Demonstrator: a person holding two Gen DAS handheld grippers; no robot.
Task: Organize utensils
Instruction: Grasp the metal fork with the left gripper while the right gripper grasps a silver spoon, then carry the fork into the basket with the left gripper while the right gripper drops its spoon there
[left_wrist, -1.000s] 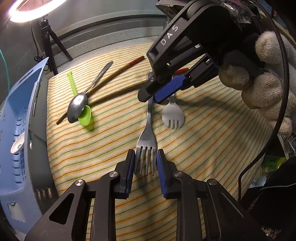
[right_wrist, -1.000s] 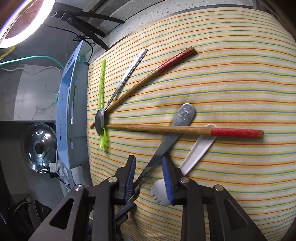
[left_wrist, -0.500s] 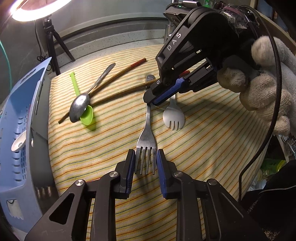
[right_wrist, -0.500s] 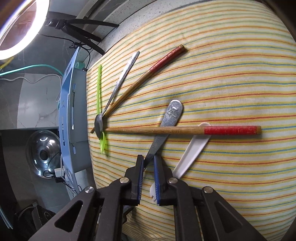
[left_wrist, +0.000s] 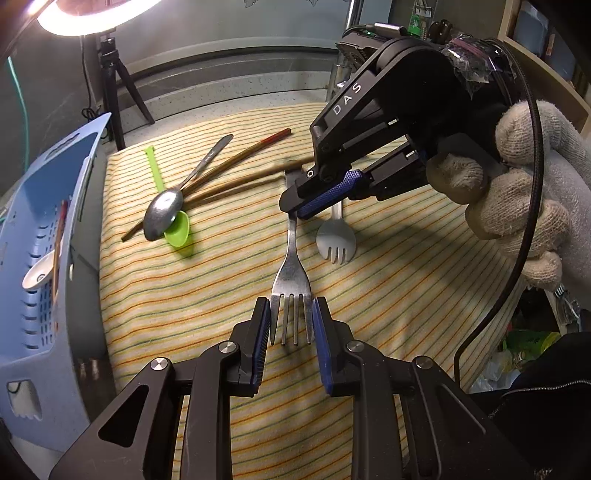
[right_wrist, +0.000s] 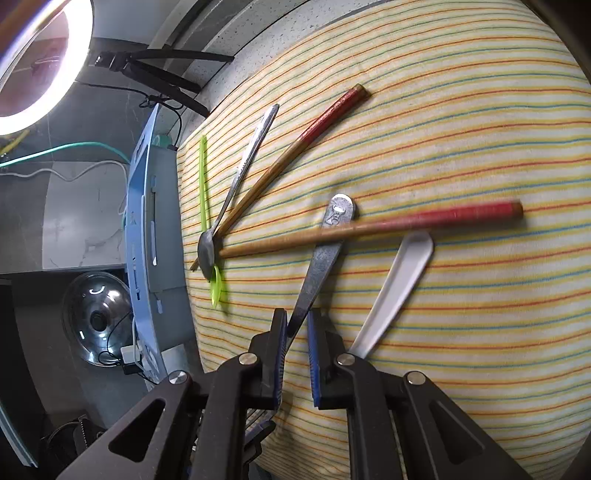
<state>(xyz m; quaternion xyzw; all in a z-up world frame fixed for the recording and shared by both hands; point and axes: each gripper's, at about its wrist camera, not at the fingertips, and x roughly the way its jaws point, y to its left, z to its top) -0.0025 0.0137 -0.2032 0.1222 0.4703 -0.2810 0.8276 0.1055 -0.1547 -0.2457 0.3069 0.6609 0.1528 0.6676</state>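
right gripper (right_wrist: 297, 325) pinched narrow, left gripper (left_wrist: 291, 321) jaws parted

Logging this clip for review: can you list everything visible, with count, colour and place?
Fork: one, steel, middle of cloth, tines between the left gripper's fingers, handle in the right gripper.
Spork: one, white, right of the fork.
Chopsticks: two, brown with red ends, crossing the cloth.
Spoon: one, steel, over the green spoon.
Green spoon: one, left part of cloth.
Cloth: one, yellow striped, under the utensils.
Basket: one, blue, left edge, holding a white spoon.
Ring light: one, lit, on a tripod, top left.
Left gripper: black, blue pads, open.
Right gripper: black, blue pads, shut on the fork handle.
Gloved hand: one, white, holding the right gripper.
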